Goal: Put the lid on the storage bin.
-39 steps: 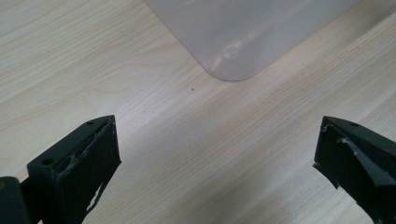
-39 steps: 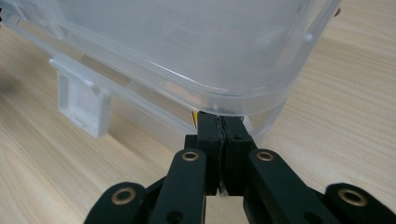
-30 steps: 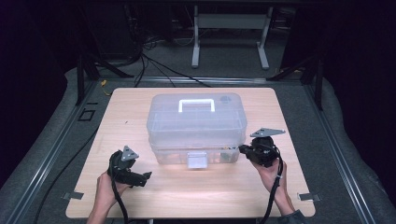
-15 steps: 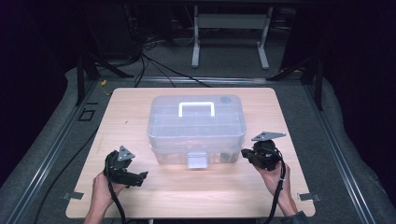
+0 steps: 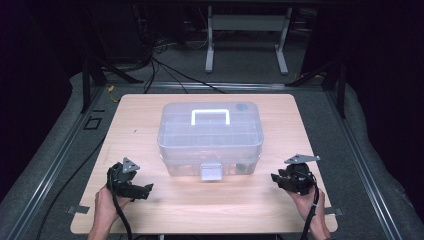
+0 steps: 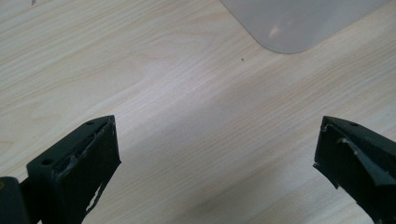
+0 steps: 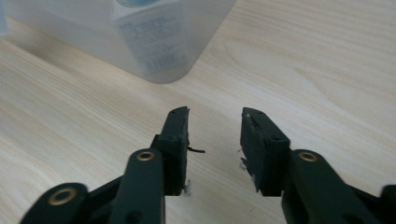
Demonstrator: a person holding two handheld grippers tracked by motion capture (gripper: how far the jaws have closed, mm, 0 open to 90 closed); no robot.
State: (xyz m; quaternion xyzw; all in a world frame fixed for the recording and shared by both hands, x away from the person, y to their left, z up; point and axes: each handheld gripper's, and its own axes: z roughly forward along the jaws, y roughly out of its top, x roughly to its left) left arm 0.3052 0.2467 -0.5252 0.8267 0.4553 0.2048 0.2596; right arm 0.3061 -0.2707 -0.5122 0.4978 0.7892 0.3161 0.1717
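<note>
**Both Grippers Off the Storage Box**

The clear storage box (image 5: 210, 137) sat lidded at the centre of the wooden table (image 5: 150, 112), its white handle (image 5: 210, 117) on top and its latch (image 5: 210, 172) facing the person. The left gripper (image 5: 142, 191) lay at the box's 8 o'clock, jaws spread wide over bare wood. The right gripper (image 5: 276, 178), at 4 o'clock, held nothing; its jaws had just been parting, near the box corner (image 7: 163, 70).

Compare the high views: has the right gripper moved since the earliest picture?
Yes. The right gripper has drawn back from the box toward the table's near edge, and its jaws have just been opening, with nothing between them.
</note>
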